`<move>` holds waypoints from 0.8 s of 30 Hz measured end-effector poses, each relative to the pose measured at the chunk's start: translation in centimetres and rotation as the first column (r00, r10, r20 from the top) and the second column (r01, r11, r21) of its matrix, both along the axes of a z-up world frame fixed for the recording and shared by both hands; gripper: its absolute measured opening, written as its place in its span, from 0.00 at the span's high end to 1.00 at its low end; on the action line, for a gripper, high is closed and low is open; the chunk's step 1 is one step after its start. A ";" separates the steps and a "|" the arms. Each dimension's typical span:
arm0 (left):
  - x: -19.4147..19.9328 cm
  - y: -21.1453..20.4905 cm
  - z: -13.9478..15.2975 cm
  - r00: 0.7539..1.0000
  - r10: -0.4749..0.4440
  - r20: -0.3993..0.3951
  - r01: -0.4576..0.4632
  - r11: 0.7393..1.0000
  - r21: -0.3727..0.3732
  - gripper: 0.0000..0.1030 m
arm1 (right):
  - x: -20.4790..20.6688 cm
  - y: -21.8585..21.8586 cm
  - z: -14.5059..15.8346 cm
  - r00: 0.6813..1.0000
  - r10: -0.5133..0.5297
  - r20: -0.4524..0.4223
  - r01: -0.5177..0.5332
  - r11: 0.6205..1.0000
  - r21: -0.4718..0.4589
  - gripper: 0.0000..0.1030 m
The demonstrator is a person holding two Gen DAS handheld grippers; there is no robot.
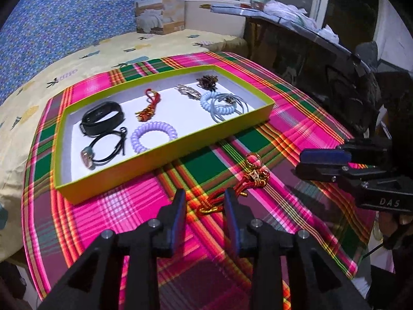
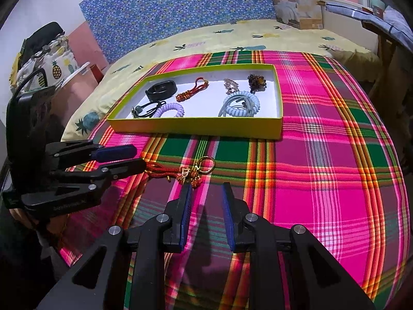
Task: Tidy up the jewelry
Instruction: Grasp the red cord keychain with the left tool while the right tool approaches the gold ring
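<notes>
A red-and-gold knotted charm [image 1: 254,175] [image 2: 189,174] with a gold ring lies on the plaid cloth in front of the green tray [image 1: 155,161] [image 2: 196,128]. My left gripper [image 1: 204,195] [image 2: 139,159] is open, and the charm's red cord loop lies between its fingertips without being pressed. My right gripper [image 2: 206,188] [image 1: 299,162] is open with a narrower gap and nothing in it, just on the near side of the charm's tassel end. In the tray lie a black band [image 1: 103,116], a lilac coil tie [image 1: 153,135], another red charm [image 1: 148,106] and a pale blue coil tie [image 1: 216,103].
The plaid cloth [image 2: 322,155] covers a rounded surface on a yellow pineapple bedsheet [image 2: 232,36]. A cardboard package [image 1: 160,10] stands at the back. A dark table [image 1: 309,51] with laundry is on the right in the left wrist view. Pillows [image 2: 51,62] lie far left.
</notes>
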State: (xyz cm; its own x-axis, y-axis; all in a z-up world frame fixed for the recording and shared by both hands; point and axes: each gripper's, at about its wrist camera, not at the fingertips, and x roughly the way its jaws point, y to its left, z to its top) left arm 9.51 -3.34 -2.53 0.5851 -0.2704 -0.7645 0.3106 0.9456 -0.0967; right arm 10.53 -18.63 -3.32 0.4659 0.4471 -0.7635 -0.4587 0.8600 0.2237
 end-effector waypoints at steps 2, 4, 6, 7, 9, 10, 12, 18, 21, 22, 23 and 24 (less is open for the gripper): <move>0.3 -0.4 -0.3 1.000 -0.021 -0.008 0.021 1.000 0.012 0.69 | 0.1 -0.2 -0.1 1.000 -0.004 -0.002 0.004 1.000 0.000 0.78; 0.5 -0.9 -0.7 0.999 -0.040 -0.017 0.041 0.999 0.027 0.69 | 0.2 -0.4 -0.2 1.000 -0.009 -0.005 0.009 1.000 0.000 0.78; 0.4 -1.3 -0.8 0.998 -0.056 -0.006 0.057 0.997 0.044 0.68 | 0.2 -0.5 -0.2 1.000 -0.011 -0.006 0.011 1.000 0.001 0.78; 0.4 -1.4 -0.8 0.998 -0.066 -0.006 0.066 0.997 0.047 0.67 | 0.3 -0.6 -0.3 1.000 -0.012 -0.007 0.012 1.000 0.001 0.78; 0.4 -1.7 -0.8 0.997 -0.082 -0.006 0.083 0.995 0.056 0.66 | 0.3 -0.7 -0.3 1.000 -0.013 -0.008 0.013 1.000 0.002 0.78; 0.4 -1.9 -0.8 0.996 -0.090 -0.003 0.090 0.994 0.066 0.66 | 0.4 -0.7 -0.3 1.000 -0.013 -0.009 0.013 1.000 0.003 0.78; 0.1 -2.4 -0.9 0.993 -0.115 0.004 0.114 0.990 0.084 0.66 | 0.4 -0.7 -0.3 1.000 -0.013 -0.010 0.013 1.000 0.004 0.78; -0.5 -3.0 -0.9 0.989 -0.147 0.011 0.146 0.984 0.099 0.83 | 0.5 -0.8 -0.3 1.000 -0.017 -0.011 0.017 1.000 0.008 0.78; -0.9 -2.9 -0.9 0.990 -0.144 0.015 0.141 0.985 0.102 0.91 | 0.5 -0.8 -0.3 1.000 -0.019 -0.011 0.019 1.000 0.009 0.78; -1.1 -2.8 -0.9 0.990 -0.139 0.015 0.137 0.986 0.096 0.91 | 0.5 -0.8 -0.3 1.000 -0.018 -0.012 0.018 1.000 0.009 0.78; -1.2 -2.6 -0.9 0.991 -0.133 0.015 0.131 0.987 0.092 0.91 | 0.5 -0.8 -0.3 1.000 -0.018 -0.011 0.019 1.000 0.009 0.78; -1.4 -2.4 -0.9 0.992 -0.125 0.015 0.123 0.989 0.086 0.91 | 0.5 -0.8 -0.3 1.000 -0.018 -0.011 0.018 1.000 0.009 0.78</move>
State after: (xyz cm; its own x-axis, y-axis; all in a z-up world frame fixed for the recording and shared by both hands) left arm 8.11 -5.76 -3.40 0.5669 -0.2767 -0.7759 0.4269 0.9042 -0.0106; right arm 11.06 -19.45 -3.62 0.4654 0.4456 -0.7647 -0.4404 0.8661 0.2366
